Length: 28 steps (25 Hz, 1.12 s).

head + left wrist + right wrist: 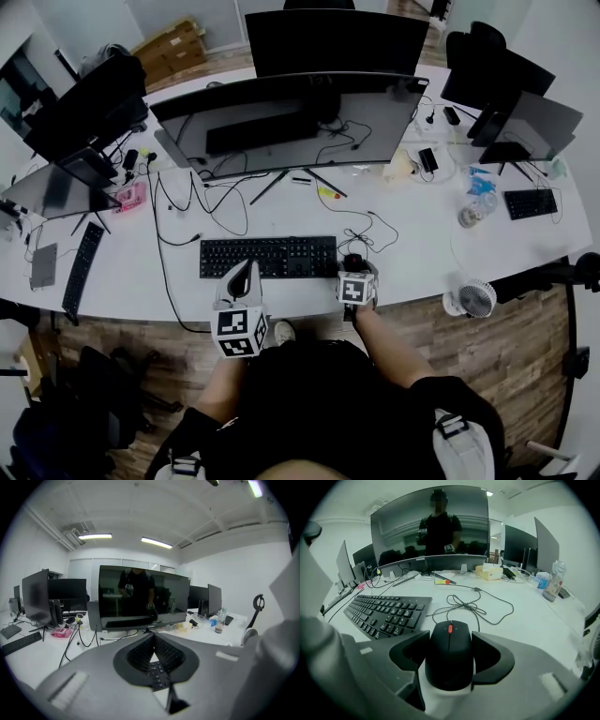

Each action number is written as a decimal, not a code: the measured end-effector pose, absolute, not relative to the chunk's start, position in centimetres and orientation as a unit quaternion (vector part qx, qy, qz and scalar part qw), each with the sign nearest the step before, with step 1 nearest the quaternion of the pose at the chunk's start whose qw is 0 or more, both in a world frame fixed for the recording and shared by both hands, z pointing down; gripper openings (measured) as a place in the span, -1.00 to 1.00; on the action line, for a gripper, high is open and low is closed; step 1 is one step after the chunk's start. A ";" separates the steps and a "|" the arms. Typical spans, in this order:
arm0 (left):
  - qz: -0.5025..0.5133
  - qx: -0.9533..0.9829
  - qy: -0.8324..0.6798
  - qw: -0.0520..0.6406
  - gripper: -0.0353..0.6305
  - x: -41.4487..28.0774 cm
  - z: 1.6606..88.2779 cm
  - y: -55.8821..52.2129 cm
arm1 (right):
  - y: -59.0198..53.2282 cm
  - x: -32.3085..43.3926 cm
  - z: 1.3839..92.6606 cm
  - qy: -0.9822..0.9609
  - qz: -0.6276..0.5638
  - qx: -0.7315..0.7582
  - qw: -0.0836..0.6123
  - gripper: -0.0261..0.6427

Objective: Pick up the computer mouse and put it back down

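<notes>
Desk, long and white, carries a wide curved black monitor and a flat black keyboard. The left gripper is at the keyboard's near edge, jaws together and empty. The right gripper stands wide apart around the black wired computer mouse resting on the desk right of the keyboard. Its pads flank the mouse without squeezing, and the mouse's rear is cut off by the gripper's body.
</notes>
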<state>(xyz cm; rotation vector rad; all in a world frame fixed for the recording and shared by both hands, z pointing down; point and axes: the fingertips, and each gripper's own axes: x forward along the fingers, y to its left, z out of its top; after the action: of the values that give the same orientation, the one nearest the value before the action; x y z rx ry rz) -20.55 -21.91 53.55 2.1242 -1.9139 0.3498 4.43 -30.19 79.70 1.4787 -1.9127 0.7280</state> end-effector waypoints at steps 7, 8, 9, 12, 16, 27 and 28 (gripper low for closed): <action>0.116 0.742 -0.648 0.126 -0.73 -20.1 53.3 -22.4 | -30.7 5.3 77.9 -0.731 0.251 0.567 0.285 -0.13; 0.114 0.744 -0.647 0.126 -0.73 -20.0 53.2 -22.6 | -30.9 5.4 77.0 -0.735 0.246 0.568 0.276 -0.13; 0.113 0.745 -0.645 0.126 -0.73 -19.9 53.2 -22.7 | -30.9 5.4 75.9 -0.738 0.242 0.569 0.270 -0.13; 0.108 0.751 -0.639 0.125 -0.73 -19.4 53.2 -23.2 | -30.9 5.7 72.2 -0.745 0.227 0.572 0.257 -0.13; 0.101 0.760 -0.629 0.126 -0.73 -18.8 53.2 -23.8 | -31.5 5.4 66.9 -0.768 0.191 0.571 0.218 -0.13; 0.084 0.778 -0.611 0.122 -0.73 -17.4 52.7 -24.9 | -31.5 5.9 48.0 -0.800 0.081 0.589 0.078 -0.13; 0.083 0.779 -0.609 0.121 -0.73 -17.3 52.6 -25.0 | -31.3 6.1 46.4 -0.801 0.067 0.592 0.066 -0.13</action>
<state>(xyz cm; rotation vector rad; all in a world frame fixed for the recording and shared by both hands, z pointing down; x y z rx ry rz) -17.33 -24.99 52.57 2.2758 -1.7799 0.2431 6.10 -31.26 46.43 1.7843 -2.4152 0.2028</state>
